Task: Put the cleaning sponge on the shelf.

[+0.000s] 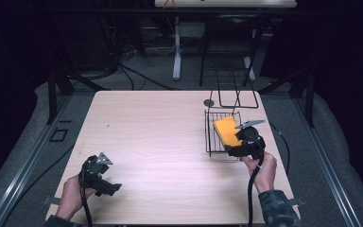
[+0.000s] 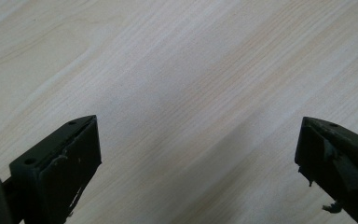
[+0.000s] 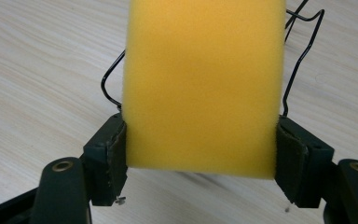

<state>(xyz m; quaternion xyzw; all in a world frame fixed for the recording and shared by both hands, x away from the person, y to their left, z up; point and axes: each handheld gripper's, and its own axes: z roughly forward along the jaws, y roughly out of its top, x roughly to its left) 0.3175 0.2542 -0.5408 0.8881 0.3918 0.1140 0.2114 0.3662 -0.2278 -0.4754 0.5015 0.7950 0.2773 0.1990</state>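
Note:
A yellow sponge (image 1: 226, 130) is held over the black wire rack (image 1: 211, 137) at the table's right side, and my right gripper (image 1: 236, 144) is shut on its near end. In the right gripper view the yellow sponge (image 3: 203, 88) spans the gap between both pads (image 3: 116, 154), with the rack's wires (image 3: 303, 56) behind it. My left gripper (image 1: 111, 188) rests low over the table near the front left, in a person's hand. In the left gripper view its jaws stand wide apart, the fingertips (image 2: 74, 149) over bare wood with nothing between them.
The light wooden table (image 1: 160, 142) has wide free room in its middle. A taller wire frame (image 1: 236, 90) stands at the back right edge beside a small dark disc (image 1: 209, 102). Dark floor, cables and a desk leg (image 1: 177, 52) lie beyond the table.

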